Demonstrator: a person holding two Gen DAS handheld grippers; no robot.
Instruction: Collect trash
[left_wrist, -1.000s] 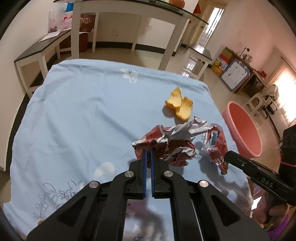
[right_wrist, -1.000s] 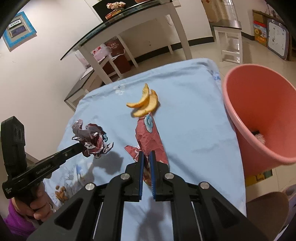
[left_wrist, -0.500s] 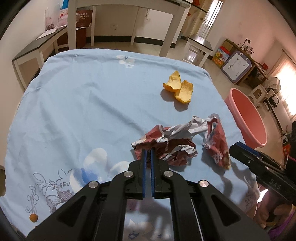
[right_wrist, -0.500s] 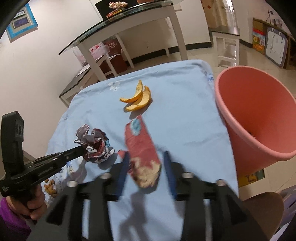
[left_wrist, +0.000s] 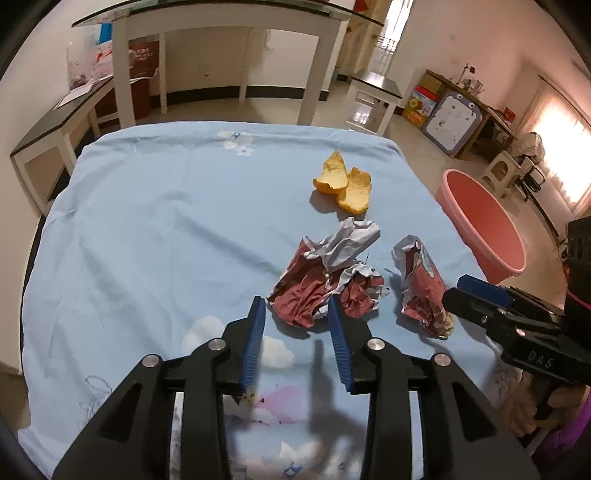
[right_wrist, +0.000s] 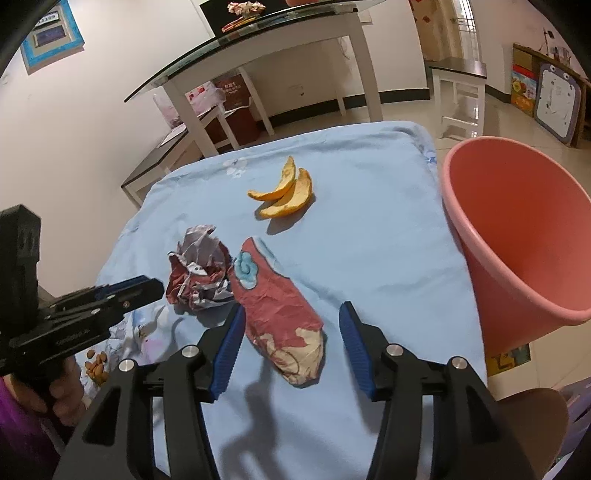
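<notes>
Both grippers have let go since a second ago. The left gripper (left_wrist: 295, 310) stands spread by the crumpled wrapper (left_wrist: 327, 284); the right gripper (right_wrist: 291, 317), spread, flanks the flattened packet (right_wrist: 280, 302) on the worktop (left_wrist: 147, 221), left of the pink bin (right_wrist: 517, 236).

— What do your tools look like?
— My left gripper (left_wrist: 295, 308) and right gripper (right_wrist: 291, 314) are black angular frames with ribbed blue pads (right_wrist: 351, 343) and silver screws (left_wrist: 375, 344).
— Any markings?
— White letters "DAS" (left_wrist: 540, 359) on the right one's side. Bare-skinned fingers (right_wrist: 64, 391), purple sleeve (right_wrist: 18, 424).
</notes>
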